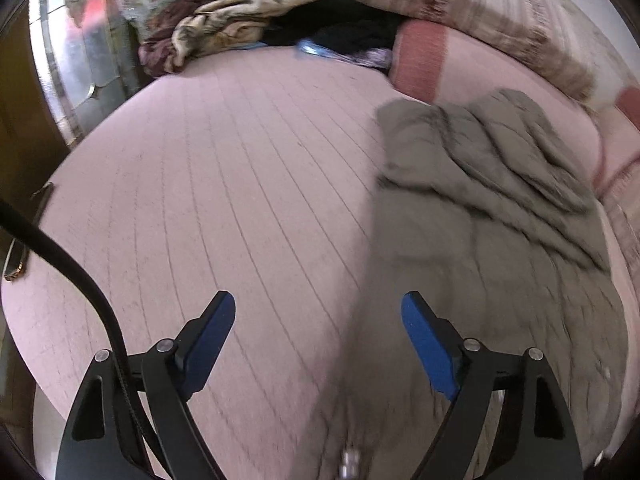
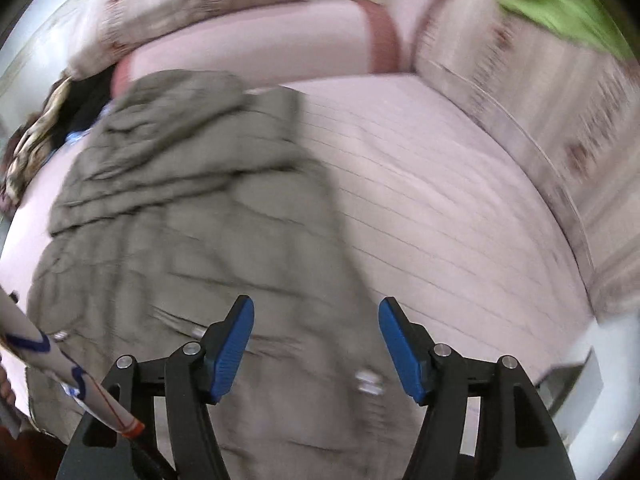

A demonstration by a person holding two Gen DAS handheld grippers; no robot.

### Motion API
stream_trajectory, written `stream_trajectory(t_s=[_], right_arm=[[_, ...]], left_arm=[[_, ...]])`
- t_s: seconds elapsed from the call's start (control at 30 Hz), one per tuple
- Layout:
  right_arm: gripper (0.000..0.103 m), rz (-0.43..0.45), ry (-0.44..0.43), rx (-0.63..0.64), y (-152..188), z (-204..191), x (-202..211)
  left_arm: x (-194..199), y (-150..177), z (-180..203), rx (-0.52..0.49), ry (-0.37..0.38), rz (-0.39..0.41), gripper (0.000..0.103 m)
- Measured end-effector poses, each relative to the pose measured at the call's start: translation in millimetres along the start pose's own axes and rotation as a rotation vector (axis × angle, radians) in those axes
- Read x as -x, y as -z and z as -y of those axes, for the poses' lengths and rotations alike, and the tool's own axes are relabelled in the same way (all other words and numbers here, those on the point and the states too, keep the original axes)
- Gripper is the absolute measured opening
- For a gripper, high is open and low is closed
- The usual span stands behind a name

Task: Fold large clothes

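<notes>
Olive quilted jacket laid on pink striped bed, partly folded lengthwise, upper part bunched near pillows. Judged soft, puffy, light but bulky; springing back likely; shell possibly slippery. Best taken at hem or side edge near metal snaps. Left gripper jaws spread, nothing held, over jacket's edge. Right gripper jaws spread, nothing pinched, above jacket. Heap of other clothes seen at far corner, well apart. Green cloth on far cushions. Views blurred.
</notes>
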State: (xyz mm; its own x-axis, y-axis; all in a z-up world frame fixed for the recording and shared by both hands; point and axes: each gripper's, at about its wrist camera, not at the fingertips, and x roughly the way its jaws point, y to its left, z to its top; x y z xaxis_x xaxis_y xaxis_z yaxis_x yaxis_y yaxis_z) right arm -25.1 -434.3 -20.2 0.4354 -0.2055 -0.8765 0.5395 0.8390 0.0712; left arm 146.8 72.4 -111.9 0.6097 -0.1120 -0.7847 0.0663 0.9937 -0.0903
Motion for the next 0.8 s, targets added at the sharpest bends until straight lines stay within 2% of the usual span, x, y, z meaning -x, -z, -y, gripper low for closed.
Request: stream_trajectory(t_s=[0.1, 0.23, 0.4, 0.47, 0.57, 0.63, 0.67, 0.73, 0.8], right_arm=[[0.069, -0.02, -0.051, -0.088, 9, 40, -12], [0.069, -0.083, -0.21, -0.216, 21, 71, -45], [0.069, -0.121, -0.361, -0.296, 35, 73, -73], [0.07, -0.101, -0.39, -0.315, 38, 74, -76], [0.07, -0.098, -0.442, -0.335, 38, 71, -79], [0.07, -0.107, -0.486, -0.343, 39, 71, -80], [0.07, -0.114, -0.507, -0.347, 39, 70, -82], [0.07, -0.127, -0.545, -0.354, 42, 70, -82], [0.07, -0.146, -0.582, -0.361, 46, 70, -82]], left_arm=[[3, 16, -2, -0.007, 0.052, -0.055, 0.085], [4, 28, -13, 0.047, 0.134, -0.105, 0.085], [-14, 37, -30, 0.119, 0.245, -0.203, 0.085], [-23, 41, -30, 0.142, 0.292, -0.244, 0.084], [-24, 43, -24, 0.127, 0.298, -0.225, 0.085], [-24, 45, -20, 0.137, 0.363, -0.237, 0.085], [-24, 47, -17, 0.146, 0.427, -0.258, 0.085], [-23, 54, -10, 0.149, 0.503, -0.286, 0.085], [-18, 63, -5, 0.132, 0.513, -0.296, 0.085]])
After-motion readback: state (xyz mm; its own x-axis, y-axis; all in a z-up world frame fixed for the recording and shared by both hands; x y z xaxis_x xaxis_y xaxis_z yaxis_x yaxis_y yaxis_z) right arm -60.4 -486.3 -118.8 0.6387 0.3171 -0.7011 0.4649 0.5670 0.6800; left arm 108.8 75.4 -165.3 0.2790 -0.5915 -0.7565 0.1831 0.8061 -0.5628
